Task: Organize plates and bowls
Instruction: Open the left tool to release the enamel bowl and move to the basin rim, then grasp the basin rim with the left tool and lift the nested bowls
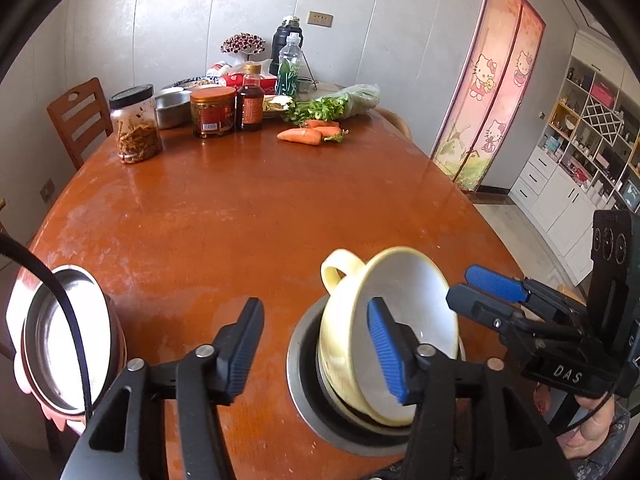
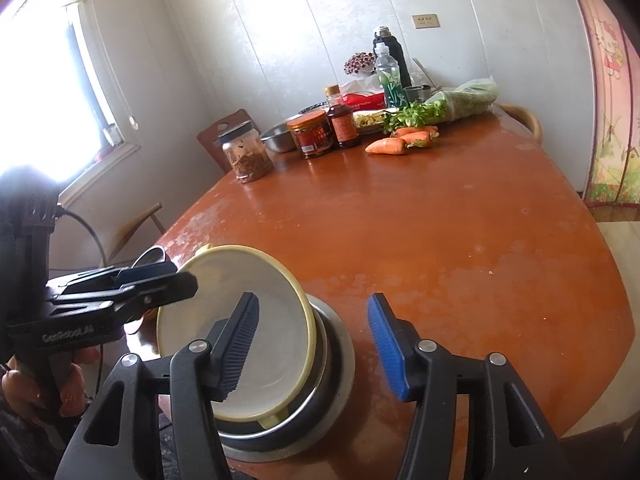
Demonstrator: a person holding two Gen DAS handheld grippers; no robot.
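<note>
A cream-yellow bowl with side handles point(image 1: 400, 320) sits tilted inside a steel bowl on a steel plate point(image 1: 304, 392) at the table's near edge. It also shows in the right wrist view point(image 2: 260, 320), with the steel plate point(image 2: 340, 360) under it. My left gripper point(image 1: 316, 348) is open, its right finger in front of the yellow bowl. My right gripper point(image 2: 316, 344) is open above the stack; it also shows in the left wrist view point(image 1: 476, 292), empty beside the bowl's right rim. A pink bowl with a steel lining point(image 1: 64, 340) stands at the near left.
The brown table point(image 1: 280, 200) carries jars point(image 1: 136, 124), a sauce bottle point(image 1: 250, 100), a steel basin point(image 1: 172, 106), carrots point(image 1: 308, 134), greens and bottles at its far end. A wooden chair point(image 1: 78, 116) stands at the far left. Shelves point(image 1: 580, 140) stand at right.
</note>
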